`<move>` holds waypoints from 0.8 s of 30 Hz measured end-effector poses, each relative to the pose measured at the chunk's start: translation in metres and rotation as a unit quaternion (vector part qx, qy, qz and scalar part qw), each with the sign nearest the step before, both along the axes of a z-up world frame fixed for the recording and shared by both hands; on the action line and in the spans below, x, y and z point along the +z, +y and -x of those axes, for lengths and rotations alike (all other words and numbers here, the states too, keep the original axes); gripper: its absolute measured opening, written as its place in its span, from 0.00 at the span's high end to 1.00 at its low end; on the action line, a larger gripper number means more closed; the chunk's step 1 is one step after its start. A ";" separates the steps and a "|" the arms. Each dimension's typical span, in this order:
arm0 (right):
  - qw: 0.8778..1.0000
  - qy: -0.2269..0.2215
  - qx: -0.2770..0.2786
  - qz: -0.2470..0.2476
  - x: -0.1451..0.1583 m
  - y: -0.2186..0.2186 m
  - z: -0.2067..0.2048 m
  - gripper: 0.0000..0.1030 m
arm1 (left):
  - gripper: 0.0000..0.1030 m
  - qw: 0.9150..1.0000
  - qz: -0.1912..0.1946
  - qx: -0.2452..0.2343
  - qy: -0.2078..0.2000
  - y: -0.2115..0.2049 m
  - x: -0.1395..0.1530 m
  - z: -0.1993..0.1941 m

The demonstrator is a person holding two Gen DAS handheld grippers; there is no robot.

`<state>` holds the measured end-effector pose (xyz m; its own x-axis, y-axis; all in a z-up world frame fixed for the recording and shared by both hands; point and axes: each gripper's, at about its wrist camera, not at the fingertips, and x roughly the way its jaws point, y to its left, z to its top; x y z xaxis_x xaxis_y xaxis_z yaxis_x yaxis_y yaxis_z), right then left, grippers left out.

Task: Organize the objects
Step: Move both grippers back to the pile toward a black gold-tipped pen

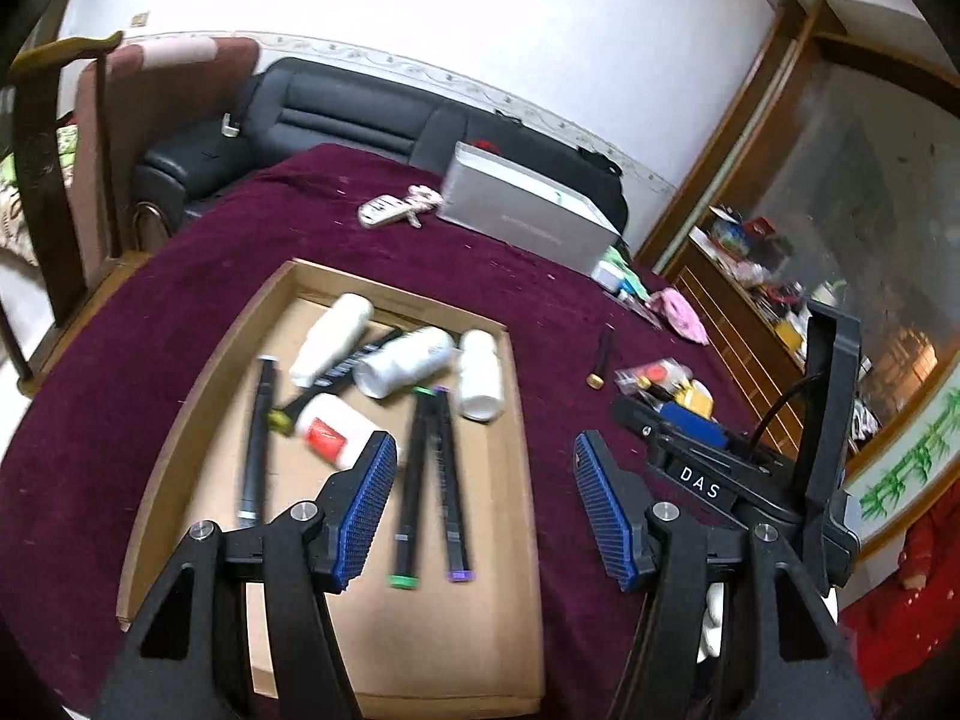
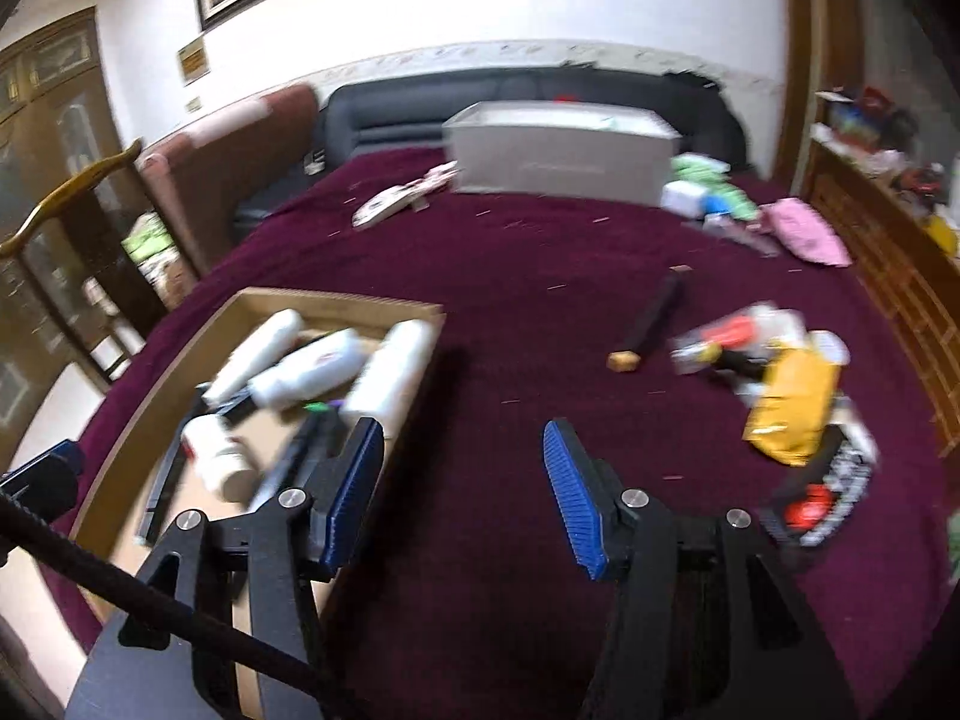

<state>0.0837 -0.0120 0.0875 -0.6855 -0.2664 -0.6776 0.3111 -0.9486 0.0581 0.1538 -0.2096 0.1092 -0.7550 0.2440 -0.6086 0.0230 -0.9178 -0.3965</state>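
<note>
The left gripper (image 1: pixel 486 510) was spread wide with nothing between its blue pads, positioned above the near right part of the cardboard tray (image 1: pixel 516 420). The tray sat on the maroon tablecloth (image 1: pixel 420 240) and held four white bottles, among them one with a red label (image 1: pixel 330 429), together with several dark pens. Two of these pens, one green-capped (image 1: pixel 411 486) and one purple-capped (image 1: pixel 450 480), lay side by side directly ahead of the left gripper, just beside its left finger. The right gripper (image 2: pixel 465 492) was likewise spread and empty, over bare cloth immediately right of the tray's right wall (image 2: pixel 420 384). A black stick with a tan end (image 2: pixel 651 324) lay on the cloth ahead and to the right of the right gripper, well apart from it and outside the tray. Further right was a loose pile of packets, including a yellow pouch (image 2: pixel 792 414); the contents of this pile were blurred and could not be identified individually. A grey box (image 2: pixel 558 162), a remote control (image 1: pixel 384 210) and a pink cloth (image 2: pixel 804 231) were at the far side of the table. The right wrist view was heavily motion-blurred, so labels on the bottles were unreadable there. The tray's near edge was cut off behind the gripper bodies in both views.
</note>
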 end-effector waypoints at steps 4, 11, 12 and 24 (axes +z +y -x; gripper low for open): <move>0.999 0.026 -0.023 -0.028 0.002 0.028 -0.001 0.44 | 0.46 1.000 0.010 -0.021 -0.012 0.029 -0.001 0.011; 0.998 0.043 -0.040 -0.039 0.002 0.066 0.002 0.43 | 0.46 0.997 0.033 -0.056 -0.033 0.081 -0.004 0.027; 0.997 0.044 -0.041 -0.040 0.002 0.070 0.003 0.43 | 0.46 0.997 0.037 -0.060 -0.034 0.086 -0.004 0.028; 0.996 0.026 -0.083 -0.001 0.005 0.149 0.047 0.43 | 0.46 0.994 0.053 -0.081 -0.055 0.126 -0.005 0.071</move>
<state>0.0362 0.1371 0.0927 -0.7542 -0.1456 -0.6403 0.1534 -0.9872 0.0438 0.0825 -0.0840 0.1045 -0.6391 0.2865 -0.7138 -0.0903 -0.9496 -0.3003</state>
